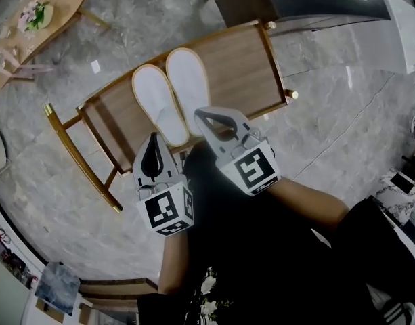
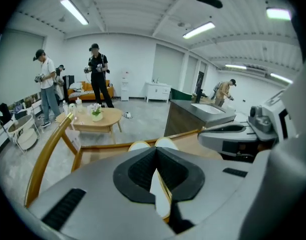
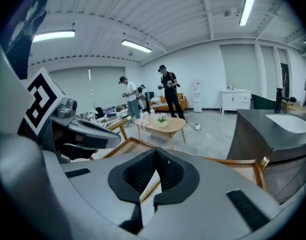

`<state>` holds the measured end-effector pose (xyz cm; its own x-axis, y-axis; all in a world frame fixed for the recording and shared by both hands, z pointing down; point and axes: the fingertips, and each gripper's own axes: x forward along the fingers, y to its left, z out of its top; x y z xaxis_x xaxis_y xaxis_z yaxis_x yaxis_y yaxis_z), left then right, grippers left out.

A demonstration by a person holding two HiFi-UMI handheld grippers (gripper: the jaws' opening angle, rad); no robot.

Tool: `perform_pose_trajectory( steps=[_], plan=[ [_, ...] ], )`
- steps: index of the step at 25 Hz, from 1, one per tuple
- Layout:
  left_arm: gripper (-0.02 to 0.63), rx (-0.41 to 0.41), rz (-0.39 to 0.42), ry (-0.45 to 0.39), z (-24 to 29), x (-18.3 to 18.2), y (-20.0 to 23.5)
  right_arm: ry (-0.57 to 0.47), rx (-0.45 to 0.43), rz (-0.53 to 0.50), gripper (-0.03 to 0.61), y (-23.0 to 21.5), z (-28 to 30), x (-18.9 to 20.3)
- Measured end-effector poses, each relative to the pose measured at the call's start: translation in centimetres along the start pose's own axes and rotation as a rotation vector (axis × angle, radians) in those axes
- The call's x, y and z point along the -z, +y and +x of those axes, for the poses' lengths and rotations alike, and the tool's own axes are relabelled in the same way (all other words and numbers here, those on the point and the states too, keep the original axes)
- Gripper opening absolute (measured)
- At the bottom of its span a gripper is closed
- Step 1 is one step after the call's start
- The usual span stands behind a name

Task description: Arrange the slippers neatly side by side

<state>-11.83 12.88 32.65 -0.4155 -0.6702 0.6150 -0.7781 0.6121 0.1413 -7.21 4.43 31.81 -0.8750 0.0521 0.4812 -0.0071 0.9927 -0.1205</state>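
The pair of white slippers [image 1: 160, 107] lies side by side, long edges touching, on the wooden tabletop [image 1: 241, 59]. The near end of the right-hand slipper is covered by the right tool [image 1: 202, 116]. The left tool [image 1: 153, 139] hangs just beside the near end of the other. Both tools are closed, jaws together, with nothing gripped. In the left gripper view only the slippers' far ends and a sliver through the jaw slot show. The person's dark clothing hides part of the tabletop's near edge.
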Motion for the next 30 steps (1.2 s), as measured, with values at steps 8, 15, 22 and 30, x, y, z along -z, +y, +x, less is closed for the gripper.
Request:
perform_pose_trajectory(
  steps=[8,15,22,30],
  plan=[
    [0.002,-0.075,0.082,-0.201,-5.0,-6.3,-0.8,-0.196,0.033,-0.063,-0.002,-1.7,-4.7,-7.4],
    [0.002,-0.127,0.148,-0.383,-9.8,-12.3,-2.1,-0.31,0.066,-0.127,-0.002,-2.4,-9.2,-12.1],
    [0.002,-0.186,0.199,-0.507,-13.5,-15.5,-3.1,-0.379,0.047,-0.15,-0.002,-2.1,-13.0,-14.3],
    [0.002,-0.214,0.227,-0.559,-14.8,-16.7,-3.9,-0.423,0.053,-0.192,-0.002,-2.7,-14.3,-15.2]
  ],
)
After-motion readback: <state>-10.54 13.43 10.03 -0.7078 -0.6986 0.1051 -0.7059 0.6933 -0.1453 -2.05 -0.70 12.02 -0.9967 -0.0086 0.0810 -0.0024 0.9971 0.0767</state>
